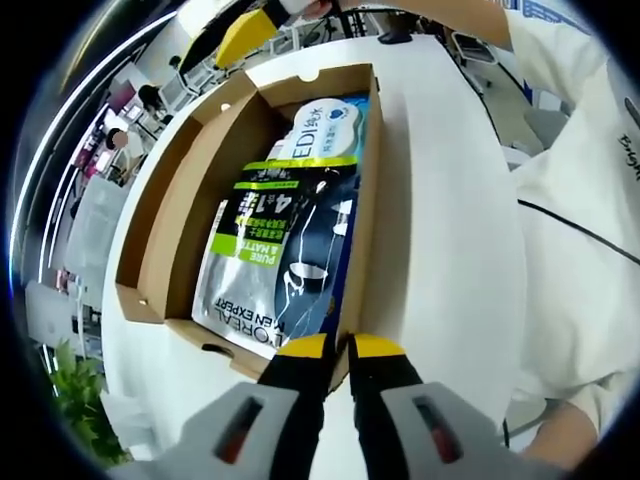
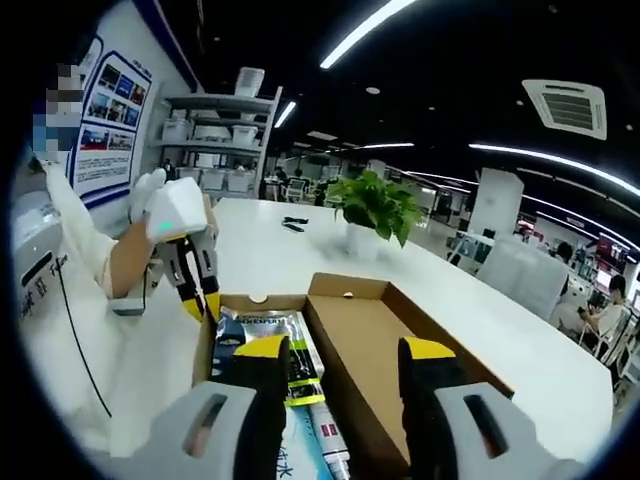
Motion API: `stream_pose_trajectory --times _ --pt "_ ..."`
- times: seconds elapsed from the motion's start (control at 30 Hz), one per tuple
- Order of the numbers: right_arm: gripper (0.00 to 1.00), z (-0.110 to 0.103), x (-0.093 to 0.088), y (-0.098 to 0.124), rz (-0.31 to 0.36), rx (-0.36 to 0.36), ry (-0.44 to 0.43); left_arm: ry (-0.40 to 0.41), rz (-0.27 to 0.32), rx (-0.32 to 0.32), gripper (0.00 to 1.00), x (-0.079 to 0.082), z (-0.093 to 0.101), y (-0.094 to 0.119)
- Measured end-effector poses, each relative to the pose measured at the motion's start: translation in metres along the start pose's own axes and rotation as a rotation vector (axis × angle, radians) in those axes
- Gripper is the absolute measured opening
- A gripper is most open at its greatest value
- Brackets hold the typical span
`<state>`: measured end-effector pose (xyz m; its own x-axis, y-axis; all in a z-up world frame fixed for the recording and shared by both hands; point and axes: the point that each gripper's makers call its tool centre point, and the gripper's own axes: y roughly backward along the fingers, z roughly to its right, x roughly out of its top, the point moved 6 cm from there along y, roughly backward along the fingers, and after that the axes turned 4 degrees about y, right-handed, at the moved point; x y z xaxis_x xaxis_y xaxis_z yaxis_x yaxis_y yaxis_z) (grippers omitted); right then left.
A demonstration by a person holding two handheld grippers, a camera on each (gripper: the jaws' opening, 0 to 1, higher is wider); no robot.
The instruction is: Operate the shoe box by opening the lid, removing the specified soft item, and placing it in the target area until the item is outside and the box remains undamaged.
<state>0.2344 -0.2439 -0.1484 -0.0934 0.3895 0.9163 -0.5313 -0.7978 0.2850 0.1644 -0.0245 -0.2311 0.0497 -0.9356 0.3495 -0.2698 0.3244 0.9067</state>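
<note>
Left gripper (image 1: 337, 347) pinches the shoe box (image 1: 175, 210) wall; right gripper (image 2: 345, 352) gapes apart above it. Potted plant (image 2: 377, 207) stands on the white table (image 2: 480, 320) behind — dark face-mask pouch (image 1: 275, 255) lies inside, lid open.

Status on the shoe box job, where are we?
Done: the shoe box is open, lid folded out flat to the side. In hand: the left gripper sits shut at the box's near edge, apparently pinching it; the right gripper hovers open above the box. Left: the soft pouches are inside the box, so grabbing one and placing it out on the white table is not yet done.
</note>
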Motion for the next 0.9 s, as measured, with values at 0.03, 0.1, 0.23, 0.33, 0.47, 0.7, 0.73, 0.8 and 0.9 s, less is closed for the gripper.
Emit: stream_pose_trajectory --times 0.03,0.1,0.23,0.33,0.47,0.7,0.73,0.8,0.9 --pt "0.44 -0.001 0.000 0.000 0.000 0.005 -0.002 0.001 0.001 0.000 0.07 0.000 0.000 0.000" --pt "0.43 -0.002 0.000 -0.001 0.000 0.009 -0.014 0.001 0.002 -0.001 0.07 0.000 0.000 0.000" --pt "0.41 -0.002 -0.005 -0.002 -0.027 0.012 -0.022 0.002 0.004 -0.001 0.07 0.000 0.000 0.000" --pt "0.37 -0.003 -0.012 -0.005 -0.068 -0.012 -0.054 0.001 0.001 0.002 0.07 0.000 0.000 0.000" --pt "0.41 -0.011 -0.014 -0.012 -0.065 0.034 -0.061 0.002 0.000 0.004 0.07 0.000 0.000 0.000" --pt "0.39 -0.014 -0.014 -0.018 -0.098 0.022 -0.086 0.005 0.002 0.004 0.07 0.000 0.000 0.000" --pt "0.38 -0.010 -0.018 -0.017 -0.140 -0.024 -0.103 0.004 0.003 0.004 0.07 0.000 0.000 0.000" --pt "0.38 -0.010 -0.018 -0.018 -0.138 -0.020 -0.149 0.003 0.002 0.004 0.07 0.000 0.000 0.000" --pt "0.38 -0.011 -0.022 -0.018 -0.151 0.003 -0.248 0.002 0.001 0.004 0.07 0.000 0.000 0.000"
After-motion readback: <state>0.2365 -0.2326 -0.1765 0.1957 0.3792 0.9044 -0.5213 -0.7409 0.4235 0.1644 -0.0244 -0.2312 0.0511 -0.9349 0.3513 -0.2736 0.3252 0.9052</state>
